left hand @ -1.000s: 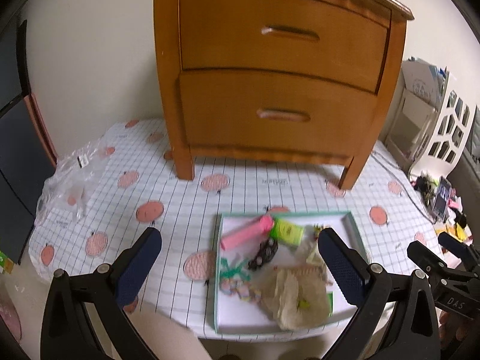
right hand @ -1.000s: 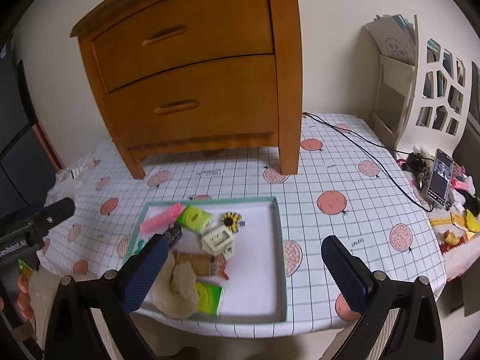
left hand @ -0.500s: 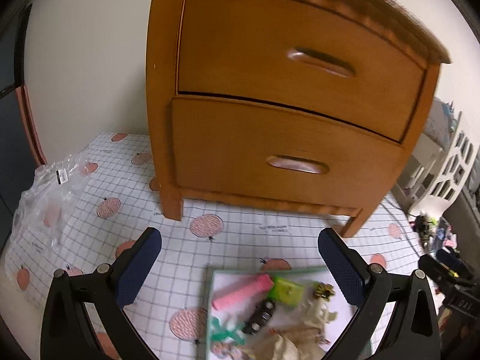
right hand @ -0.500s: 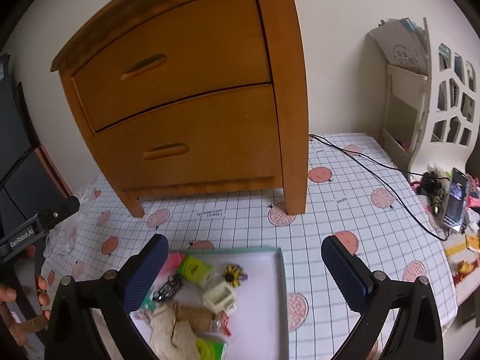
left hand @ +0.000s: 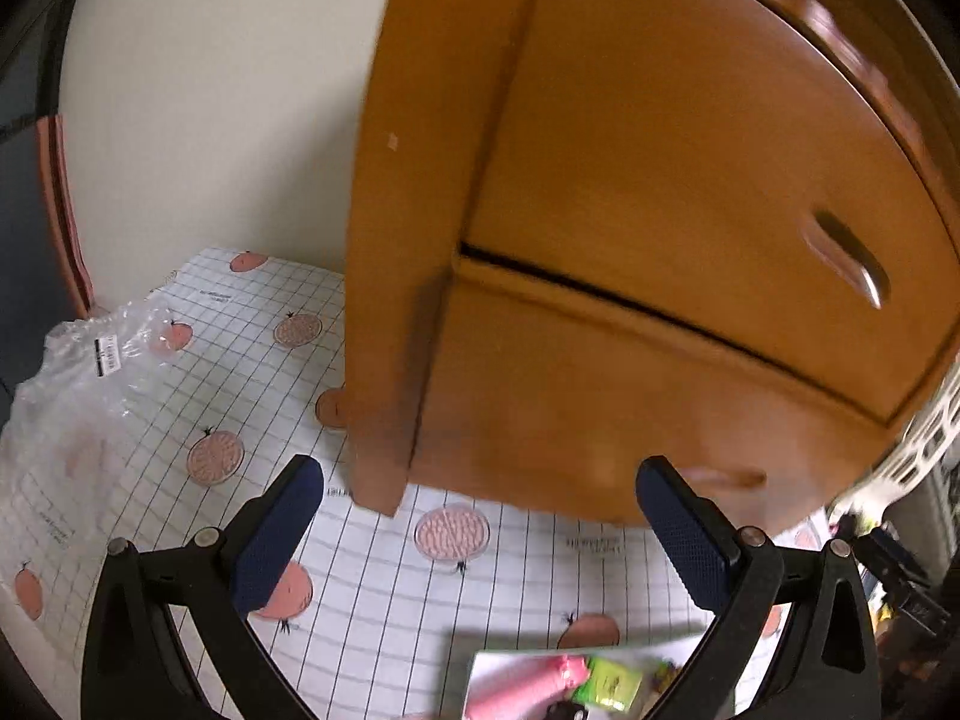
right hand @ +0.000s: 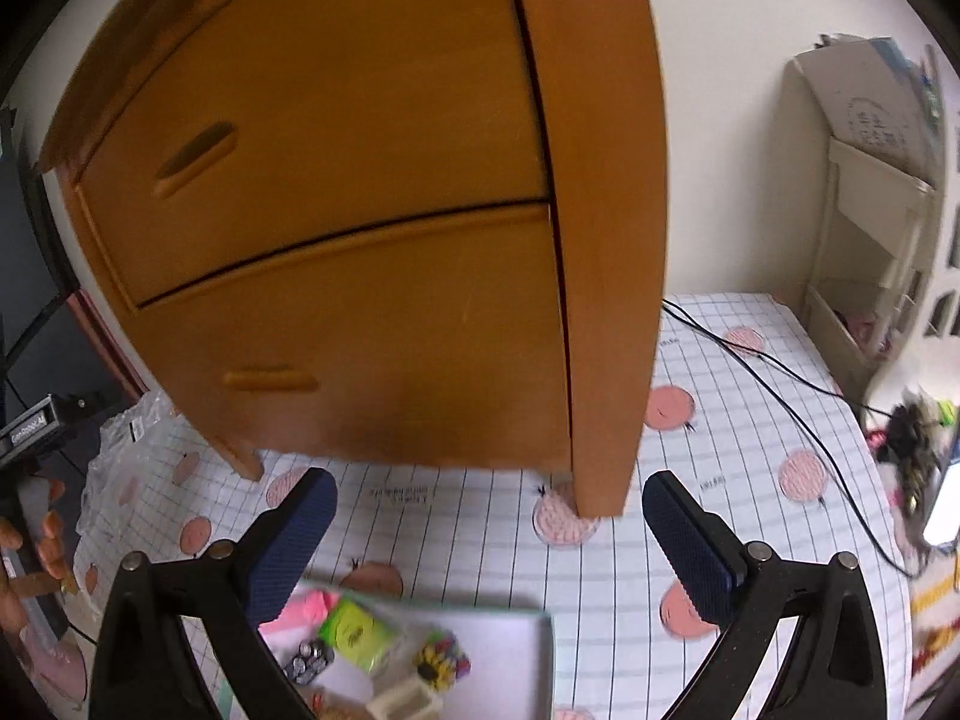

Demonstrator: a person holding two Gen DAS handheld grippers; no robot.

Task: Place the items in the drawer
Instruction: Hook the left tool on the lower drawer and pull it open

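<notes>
Bag (left hand: 90,372): clear plastic, crumpled at left edge of the left view, well apart from the work; not part of the job by the look of it.
Cloth (left hand: 372,576): checked, with pink fruit prints, covering the table under everything.
Left gripper (left hand: 480,531): spread wide, nothing between the blue pads, low in the left view; aimed at the cabinet's left front leg and the lower drawer's left end, likely closing in to open a drawer.
Cabinet (left hand: 630,192): wooden, filling centre and upper right of the left view, standing on legs on the cloth; very near both cameras, hence blurred.
Upper drawer (right hand: 336,138): shut, only a thin dark seam beneath it; recessed handle (right hand: 192,150) at upper left of the right view.
Lower drawer (right hand: 372,348): shut too; handle (right hand: 270,379) at centre left of the right view, above and left of the right tool's left pad.
Tray (right hand: 516,660): white with green rim, at the bottom of both views, just in front of the cabinet so the items have a short trip.
Items: pink block (right hand: 300,609), green packet (right hand: 354,633), flower clip (right hand: 441,660) and other small things lying loose in the tray, none picked up.
Right gripper (right hand: 489,540): equally wide, empty, low in the right view above the tray's far edge, facing the cabinet's right front leg.
Step, as a guess: approach to a handle; no drawer opened, no item moved.
Cable (right hand: 780,378): black, running across the cloth at right, clear of both tools.
</notes>
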